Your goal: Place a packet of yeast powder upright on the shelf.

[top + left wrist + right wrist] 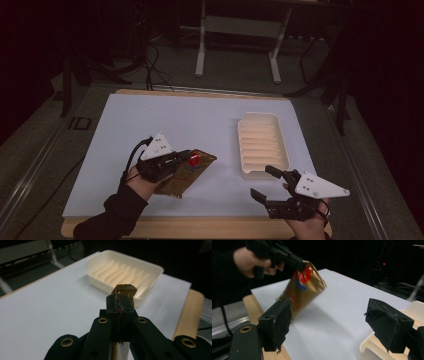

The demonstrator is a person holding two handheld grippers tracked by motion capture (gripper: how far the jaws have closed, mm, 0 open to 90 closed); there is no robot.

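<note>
Left hand-held gripper (187, 156) is clamped on the top edge of a gold snack bag (187, 172), jaws fully closed on it. Bag hangs tilted just above the white counter (150, 130), front-left area. Right hand-held gripper (263, 183) is spread wide, holding nothing, at the near end of the cream tray (262, 145), well apart from the bag.

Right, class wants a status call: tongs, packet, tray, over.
Left tongs shut on gold packet, lifted off the sheet. Right tongs open, empty, beside tray. Tray empty, nothing between packet and tray.
</note>
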